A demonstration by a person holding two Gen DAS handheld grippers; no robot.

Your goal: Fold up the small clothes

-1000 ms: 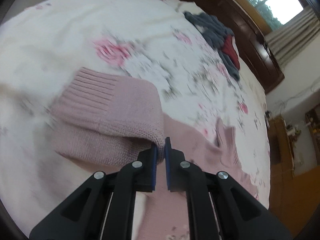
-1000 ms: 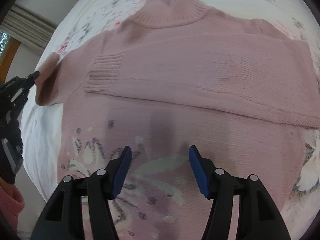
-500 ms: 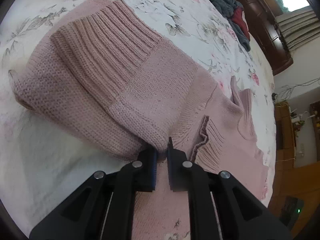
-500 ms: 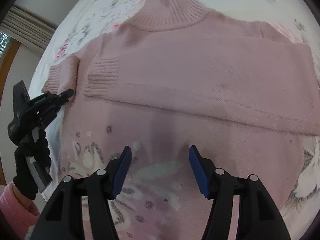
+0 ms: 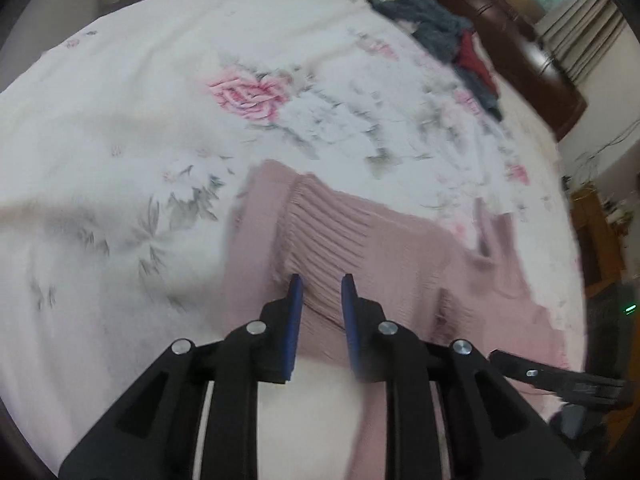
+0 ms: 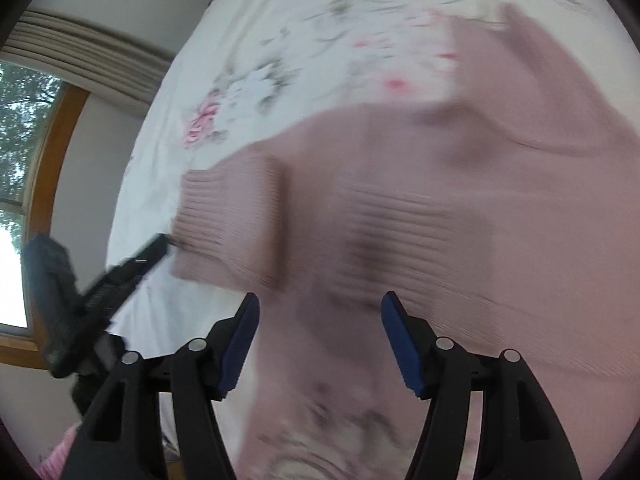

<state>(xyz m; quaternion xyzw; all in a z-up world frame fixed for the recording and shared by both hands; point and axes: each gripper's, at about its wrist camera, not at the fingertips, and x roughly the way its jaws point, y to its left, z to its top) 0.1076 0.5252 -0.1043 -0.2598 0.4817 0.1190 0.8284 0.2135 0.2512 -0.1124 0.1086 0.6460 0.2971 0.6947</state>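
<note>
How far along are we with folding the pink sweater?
Early to midway. Done: both sleeves of the pink sweater are folded in, their ribbed cuffs lying near each other. In hand: nothing; the left tongs and right tongs are open. Left: folding the body, then the dark clothes pile.
</note>
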